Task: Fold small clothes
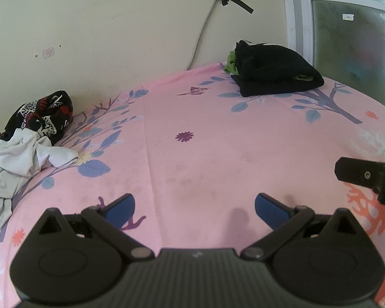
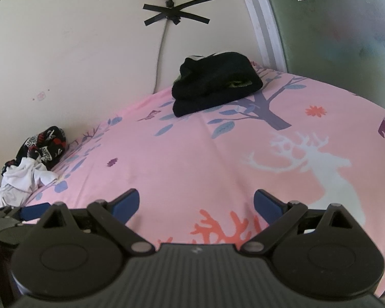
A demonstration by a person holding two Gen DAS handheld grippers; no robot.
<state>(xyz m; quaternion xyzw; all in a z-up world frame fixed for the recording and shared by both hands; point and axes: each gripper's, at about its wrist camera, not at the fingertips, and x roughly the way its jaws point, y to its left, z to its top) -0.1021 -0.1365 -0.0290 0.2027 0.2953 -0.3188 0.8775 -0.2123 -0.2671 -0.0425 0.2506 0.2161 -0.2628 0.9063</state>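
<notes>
With your left gripper [image 1: 193,206] and right gripper [image 2: 196,204] both spread wide and empty, take the limp white garment [image 1: 20,159], crumpled far left by the wall, at what looks like a hem.

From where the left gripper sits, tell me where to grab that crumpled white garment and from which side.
Probably take the white garment by the loose point of cloth sticking out toward the middle of the pink sheet. It lies flat and free, clear of the patterned black garment bunched behind it. Bring the open left gripper in from the right, low over the bed.
</notes>
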